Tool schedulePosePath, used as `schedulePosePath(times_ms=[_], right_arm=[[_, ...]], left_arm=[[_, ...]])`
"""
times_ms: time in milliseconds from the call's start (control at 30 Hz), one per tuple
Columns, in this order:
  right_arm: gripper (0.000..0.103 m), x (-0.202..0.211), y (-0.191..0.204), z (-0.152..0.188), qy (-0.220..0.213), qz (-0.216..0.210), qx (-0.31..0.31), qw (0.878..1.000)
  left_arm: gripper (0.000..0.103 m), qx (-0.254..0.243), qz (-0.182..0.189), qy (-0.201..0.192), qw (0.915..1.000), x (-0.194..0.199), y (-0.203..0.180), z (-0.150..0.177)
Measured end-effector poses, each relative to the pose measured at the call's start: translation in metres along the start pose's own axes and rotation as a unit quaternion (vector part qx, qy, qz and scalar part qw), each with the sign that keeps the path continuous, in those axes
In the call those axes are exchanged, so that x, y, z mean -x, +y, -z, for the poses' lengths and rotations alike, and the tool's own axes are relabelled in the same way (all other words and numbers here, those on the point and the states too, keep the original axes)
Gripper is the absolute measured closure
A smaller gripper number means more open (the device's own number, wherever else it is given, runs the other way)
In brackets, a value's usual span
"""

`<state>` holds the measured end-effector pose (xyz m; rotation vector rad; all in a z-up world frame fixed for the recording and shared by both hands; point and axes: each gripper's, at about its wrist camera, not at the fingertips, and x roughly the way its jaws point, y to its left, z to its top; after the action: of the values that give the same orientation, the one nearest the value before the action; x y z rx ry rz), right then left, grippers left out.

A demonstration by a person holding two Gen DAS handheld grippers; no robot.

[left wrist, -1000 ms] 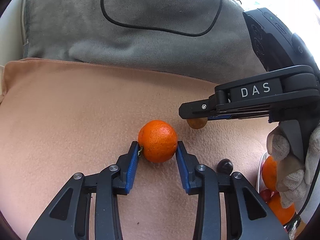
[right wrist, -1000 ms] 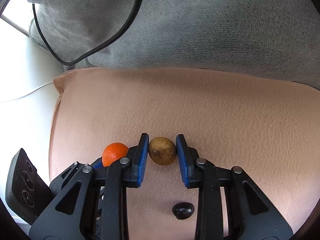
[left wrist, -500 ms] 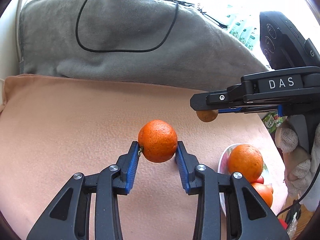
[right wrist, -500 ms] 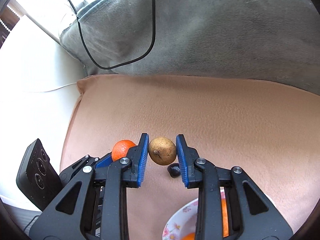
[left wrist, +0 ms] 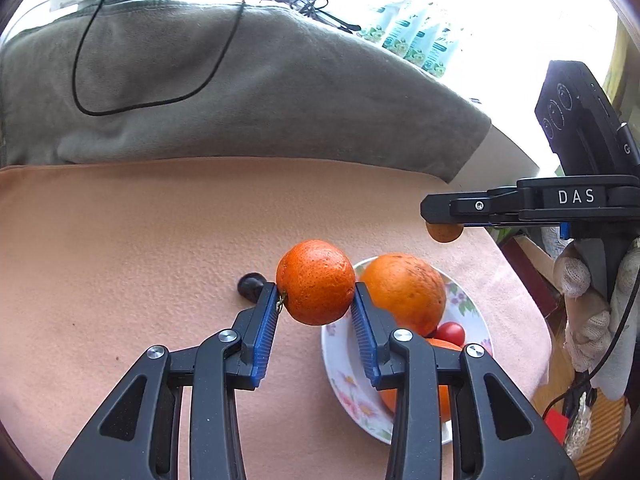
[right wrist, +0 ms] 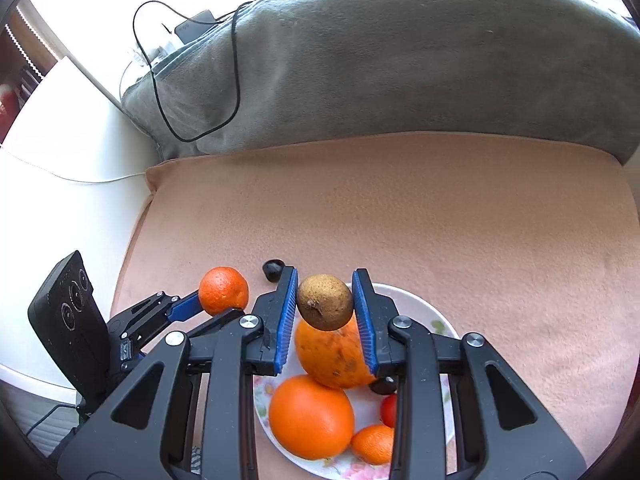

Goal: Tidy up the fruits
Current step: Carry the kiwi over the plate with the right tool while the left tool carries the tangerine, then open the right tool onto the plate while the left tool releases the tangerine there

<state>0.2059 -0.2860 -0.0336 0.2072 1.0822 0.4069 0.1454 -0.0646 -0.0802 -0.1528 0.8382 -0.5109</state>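
My left gripper point(left wrist: 316, 306) is shut on a small orange point(left wrist: 315, 282) and holds it in the air beside the left rim of a white floral plate point(left wrist: 348, 384). My right gripper point(right wrist: 325, 300) is shut on a small brown fruit point(right wrist: 325, 302) and holds it above the plate point(right wrist: 434, 318). The plate holds a big orange point(right wrist: 311, 416), a speckled orange fruit point(right wrist: 332, 356), a small orange, a red fruit point(right wrist: 389, 410) and a dark one. A dark fruit point(left wrist: 250, 286) lies on the peach cloth left of the plate. The left gripper with its orange point(right wrist: 223, 290) also shows in the right wrist view.
The plate sits on a peach cloth point(right wrist: 440, 208) near its right edge. A grey blanket point(left wrist: 240, 92) with a black cable point(left wrist: 120, 108) lies behind. A white surface point(right wrist: 60, 168) borders the cloth on the left. Green packets point(left wrist: 416, 40) stand at the back.
Both grippers have risen and drawn back with their fruits. The plate with its fruits has come into fuller view under them, and the dark fruit now lies left of the plate.
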Motion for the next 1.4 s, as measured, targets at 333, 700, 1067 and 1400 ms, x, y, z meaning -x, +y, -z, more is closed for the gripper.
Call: schedulePosePath(times_ms=[333, 700, 1067, 1400], right_arm=[[0.074, 0.001, -0.042, 0.038, 0.018, 0.007, -0.038, 0.999], [0.074, 0.001, -0.054, 0.053, 0.024, 0.007, -0.049, 0.998], [0.073, -0.003, -0.049, 0.056, 0.029, 0.014, -0.042, 0.999], [0.042, 0.007, -0.05, 0.058, 0.006, 0.01, -0.042, 0.999]], left_arm=[[0.068, -0.012, 0.014, 0.032, 0.9993, -0.012, -0.015, 0.004], [0.067, -0.03, 0.015, 0.043, 0.9985, -0.019, -0.028, 0.007], [0.066, -0.043, 0.024, 0.045, 0.9978, -0.018, -0.036, 0.008], [0.057, -0.051, 0.023, 0.033, 0.9979, -0.013, -0.041, 0.005]])
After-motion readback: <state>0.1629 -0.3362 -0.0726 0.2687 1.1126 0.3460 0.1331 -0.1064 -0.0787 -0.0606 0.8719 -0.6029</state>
